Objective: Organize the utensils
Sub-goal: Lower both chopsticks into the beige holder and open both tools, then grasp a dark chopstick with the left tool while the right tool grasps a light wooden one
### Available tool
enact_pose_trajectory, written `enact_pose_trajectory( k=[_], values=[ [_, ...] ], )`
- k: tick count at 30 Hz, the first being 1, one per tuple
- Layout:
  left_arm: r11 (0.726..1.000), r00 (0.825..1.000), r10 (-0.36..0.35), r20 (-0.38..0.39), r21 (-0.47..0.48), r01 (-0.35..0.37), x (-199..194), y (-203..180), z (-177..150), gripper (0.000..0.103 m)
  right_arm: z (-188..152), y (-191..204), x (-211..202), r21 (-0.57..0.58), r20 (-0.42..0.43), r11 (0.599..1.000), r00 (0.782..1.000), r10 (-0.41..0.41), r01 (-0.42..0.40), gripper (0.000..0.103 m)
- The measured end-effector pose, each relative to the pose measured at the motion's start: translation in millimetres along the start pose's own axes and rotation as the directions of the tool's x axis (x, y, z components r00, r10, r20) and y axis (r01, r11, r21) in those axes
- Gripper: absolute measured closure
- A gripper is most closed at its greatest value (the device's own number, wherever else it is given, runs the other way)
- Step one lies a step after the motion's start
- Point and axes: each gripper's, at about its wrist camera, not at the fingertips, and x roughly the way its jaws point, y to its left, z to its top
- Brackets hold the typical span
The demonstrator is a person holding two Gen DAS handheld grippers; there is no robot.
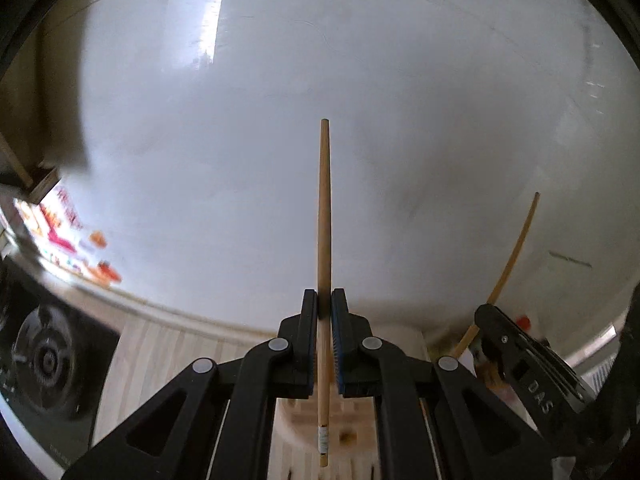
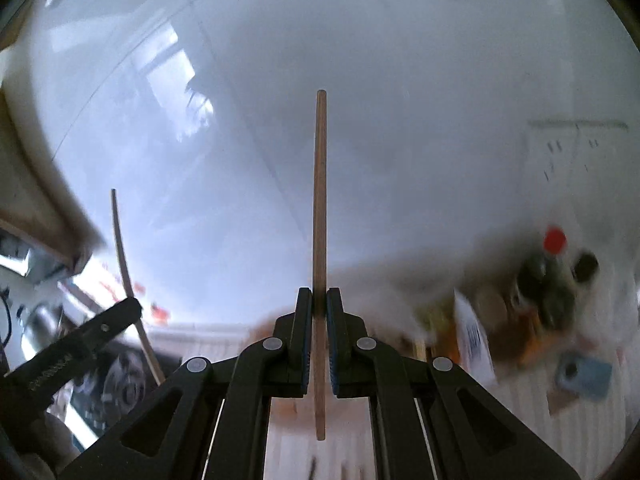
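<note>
My left gripper (image 1: 324,300) is shut on a light wooden chopstick (image 1: 324,208) that points straight up toward a white wall. My right gripper (image 2: 319,300) is shut on a darker wooden chopstick (image 2: 320,200), also upright. The right gripper (image 1: 520,356) and its chopstick (image 1: 516,248) show at the right of the left wrist view. The left gripper (image 2: 76,352) and its chopstick (image 2: 124,256) show at the left of the right wrist view. A pale wooden holder (image 1: 296,420) with holes lies below the left gripper.
A light wood countertop (image 1: 160,352) runs below. A black stove burner (image 1: 48,360) is at the left. Blurred bottles, one with a red cap (image 2: 554,240), a white carton (image 2: 474,340) and a blue object (image 2: 584,374) stand at the right.
</note>
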Motion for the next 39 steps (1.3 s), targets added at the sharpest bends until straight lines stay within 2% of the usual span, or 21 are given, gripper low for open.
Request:
enact_pose_trajectory(
  k=[5, 9, 12, 17, 21, 24, 25, 26, 27, 28, 29, 30, 33, 34, 35, 36, 38, 39],
  values=[
    [0.999, 1.0, -0.02, 0.01, -0.029, 0.02, 41.9, 10.4, 5.8, 0.099, 14.4, 7.1, 36.5, -0.016, 0.079, 1.0, 0.997, 0.0, 0.001, 0.096],
    [0.998, 0.999, -0.038, -0.002, -0.049, 0.038, 65.6, 18.8, 2.5, 0.099, 5.0, 6.3, 67.7, -0.036, 0.096, 0.999, 0.995, 0.0, 0.003, 0.096],
    [0.999, 0.999, -0.039, -0.033, -0.037, 0.038, 74.2, 19.3, -5.2, 0.099, -5.9, 0.6, 86.5, -0.037, 0.07, 0.999, 0.998, 0.006, -0.004, 0.096],
    [1.0, 0.996, -0.02, -0.086, 0.009, 0.021, 73.0, 16.6, -12.5, 0.099, -10.7, 5.2, 90.1, -0.043, 0.035, 0.999, 0.999, 0.007, -0.005, 0.096],
    [0.999, 0.984, -0.051, -0.169, 0.002, 0.052, 67.5, 24.2, -19.5, 0.098, -12.9, 8.6, 90.3, -0.064, 0.005, 0.998, 1.0, 0.019, -0.019, 0.095],
    [0.999, 0.976, -0.05, -0.211, -0.001, 0.05, 55.9, 30.8, -22.2, 0.094, -8.2, 13.4, 94.0, -0.087, -0.06, 0.996, 0.998, 0.032, -0.037, 0.095],
    [0.999, 0.976, -0.039, -0.213, 0.003, 0.04, 48.5, 33.2, -22.5, 0.091, -8.4, 14.0, 95.0, -0.087, -0.079, 0.995, 0.996, 0.043, -0.05, 0.094],
    [1.0, 0.977, -0.027, -0.211, 0.006, 0.029, 42.7, 33.3, -23.0, 0.083, -8.1, 10.2, 93.2, -0.087, -0.102, 0.994, 0.993, 0.052, -0.061, 0.093],
    [1.0, 0.979, -0.007, -0.206, 0.011, 0.009, 31.8, 30.4, -20.4, 0.075, -8.5, 10.0, 91.0, -0.086, -0.118, 0.995, 0.992, 0.046, -0.057, 0.082],
    [1.0, 0.98, 0.016, -0.199, 0.017, -0.013, 22.2, 32.9, -21.9, 0.054, -9.0, 8.3, 87.5, -0.085, -0.121, 0.995, 0.992, 0.047, -0.057, 0.065],
    [0.999, 0.981, 0.031, -0.192, 0.016, -0.028, 13.9, 35.8, -23.7, 0.036, -8.3, 6.7, 83.4, -0.083, -0.121, 0.995, 0.992, 0.045, -0.055, 0.059],
    [0.999, 0.982, 0.046, -0.184, 0.014, -0.045, 5.7, 38.7, -25.9, 0.032, -8.4, 6.9, 77.3, -0.082, -0.115, 0.996, 0.993, 0.03, -0.04, 0.054],
    [0.994, 0.98, 0.105, -0.167, 0.036, -0.101, -20.2, 46.9, -38.4, 0.027, -14.8, 1.4, 55.7, -0.073, -0.119, 0.997, 0.993, -0.01, 0.001, 0.052],
    [0.992, 0.978, 0.121, -0.17, 0.044, -0.115, -25.1, 47.9, -44.5, 0.019, -15.9, -0.6, 49.4, -0.072, -0.121, 0.997, 0.992, -0.031, 0.023, 0.051],
    [0.99, 0.976, 0.138, -0.17, 0.051, -0.131, -29.7, 50.2, -50.2, 0.006, -21.3, -3.3, 42.5, -0.069, -0.12, 0.997, 0.992, -0.048, 0.04, 0.05],
    [0.989, 0.975, 0.147, -0.168, 0.057, -0.139, -31.3, 46.9, -56.4, 0.0, -25.5, -6.3, 36.4, -0.07, -0.12, 0.996, 0.991, -0.067, 0.059, 0.045],
    [0.985, 0.973, 0.168, -0.159, 0.072, -0.158, -39.1, 46.3, -71.9, 0.0, -39.5, -14.6, 23.5, -0.07, -0.123, 0.992, 0.986, -0.115, 0.107, 0.039],
    [0.983, 0.971, 0.179, -0.161, 0.08, -0.168, -32.7, 31.0, -83.8, 0.0, -48.9, -18.3, 16.6, -0.063, -0.129, 0.991, 0.983, -0.129, 0.122, 0.035]
  ],
)
